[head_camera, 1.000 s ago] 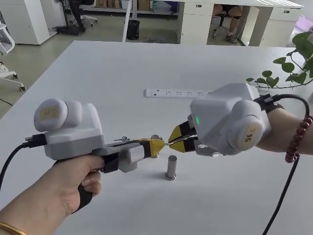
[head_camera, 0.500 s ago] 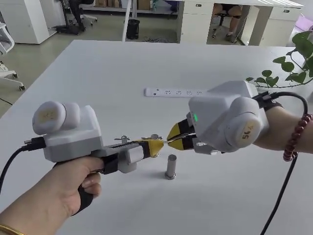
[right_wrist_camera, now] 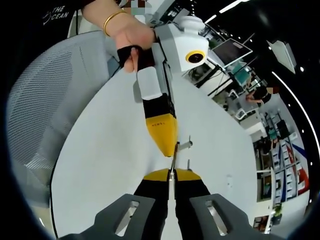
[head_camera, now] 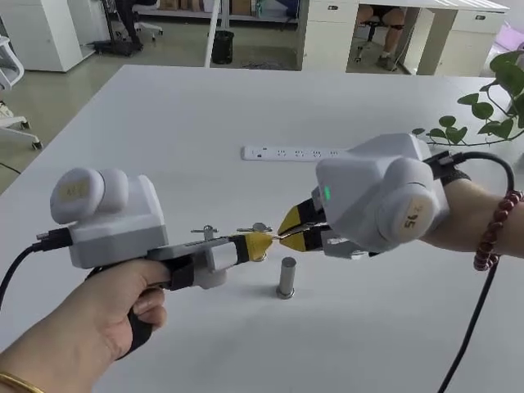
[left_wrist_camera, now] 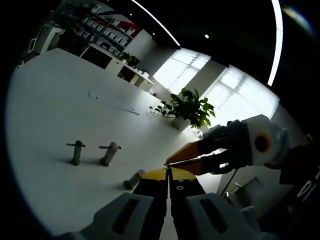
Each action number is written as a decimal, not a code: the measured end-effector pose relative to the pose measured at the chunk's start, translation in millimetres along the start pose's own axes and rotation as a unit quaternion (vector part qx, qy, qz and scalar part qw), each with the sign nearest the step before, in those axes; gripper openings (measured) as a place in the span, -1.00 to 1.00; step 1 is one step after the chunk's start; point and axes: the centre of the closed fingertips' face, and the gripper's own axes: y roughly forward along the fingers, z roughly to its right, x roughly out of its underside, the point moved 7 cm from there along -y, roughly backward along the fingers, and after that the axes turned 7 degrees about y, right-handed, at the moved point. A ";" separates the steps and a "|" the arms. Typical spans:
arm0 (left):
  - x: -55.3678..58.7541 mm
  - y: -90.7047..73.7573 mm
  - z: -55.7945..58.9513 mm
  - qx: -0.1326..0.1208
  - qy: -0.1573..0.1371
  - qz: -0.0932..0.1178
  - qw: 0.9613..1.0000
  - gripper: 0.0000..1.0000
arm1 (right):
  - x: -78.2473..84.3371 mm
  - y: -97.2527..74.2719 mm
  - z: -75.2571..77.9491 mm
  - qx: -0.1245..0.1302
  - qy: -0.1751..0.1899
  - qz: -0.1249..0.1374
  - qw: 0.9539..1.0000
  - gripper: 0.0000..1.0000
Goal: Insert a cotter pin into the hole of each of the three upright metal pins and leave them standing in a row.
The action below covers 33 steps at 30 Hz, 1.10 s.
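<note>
My left gripper and right gripper meet tip to tip above the table. A thin cotter pin spans the small gap, and both pairs of yellow jaws are shut on its ends. In the right gripper view the cotter pin runs from my right gripper up to the left gripper's yellow jaws. A bare upright metal pin stands just below the tips. Behind them stand two more upright pins, each with a cotter pin through its top, and the bare pin is nearest.
A white power strip lies further back on the white table. A leafy plant stands at the right edge. Chairs, cabinets and a seated person are beyond the far edge.
Both grippers stay tip to tip on the cotter pin. The left gripper has drifted slightly left, and the pins have not moved.
</note>
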 end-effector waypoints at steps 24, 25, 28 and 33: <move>-0.4 -6.2 -5.0 -0.005 0.023 0.009 1.000 -0.90 | 3.5 1.0 2.2 0.015 -0.007 -0.002 1.000 -1.00; -1.8 -6.2 -5.1 -0.004 0.016 0.014 1.000 -0.88 | 3.5 1.1 2.0 0.015 -0.008 -0.003 1.000 -1.00; -3.9 -6.8 -6.1 -0.006 0.007 0.022 1.000 -0.87 | 2.6 1.2 0.9 0.017 -0.014 -0.004 1.000 -1.00; -3.8 -5.2 -5.8 -0.006 0.003 0.020 1.000 -0.93 | 1.6 1.3 0.1 0.018 -0.012 -0.002 1.000 -1.00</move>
